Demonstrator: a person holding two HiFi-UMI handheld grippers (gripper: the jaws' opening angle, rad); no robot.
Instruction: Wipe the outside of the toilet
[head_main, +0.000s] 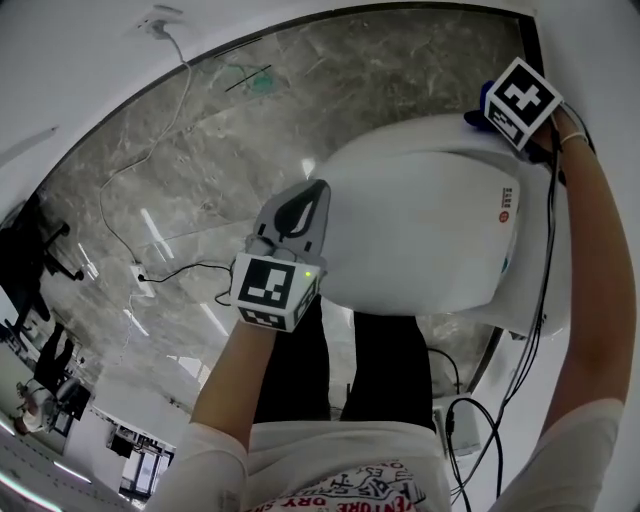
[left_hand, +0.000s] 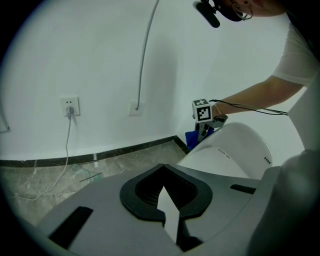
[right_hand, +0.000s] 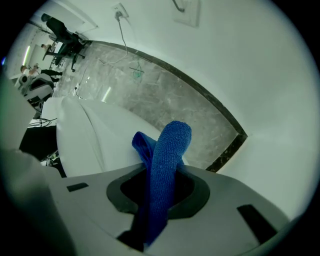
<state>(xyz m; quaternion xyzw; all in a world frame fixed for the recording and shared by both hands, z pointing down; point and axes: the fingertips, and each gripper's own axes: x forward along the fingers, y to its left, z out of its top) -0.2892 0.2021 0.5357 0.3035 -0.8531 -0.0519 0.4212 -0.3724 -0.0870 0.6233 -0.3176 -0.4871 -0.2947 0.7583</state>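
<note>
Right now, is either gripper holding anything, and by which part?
The right gripper holds a blue cloth, pinched across its bunched-up middle, with a rolled end poking out ahead. The left gripper is shut and empty.

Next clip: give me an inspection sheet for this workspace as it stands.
Surface: grey marble floor, glossy.
Job's things: white toilet, lid down; blue cloth.
Clutter: small green scrap on the floor.
Grippers: left gripper shut, empty, beside the toilet; right gripper shut on the blue cloth at its far side.
Cables: white cable from the wall socket; black cables beside the toilet.
Surroundings: white wall.
</note>
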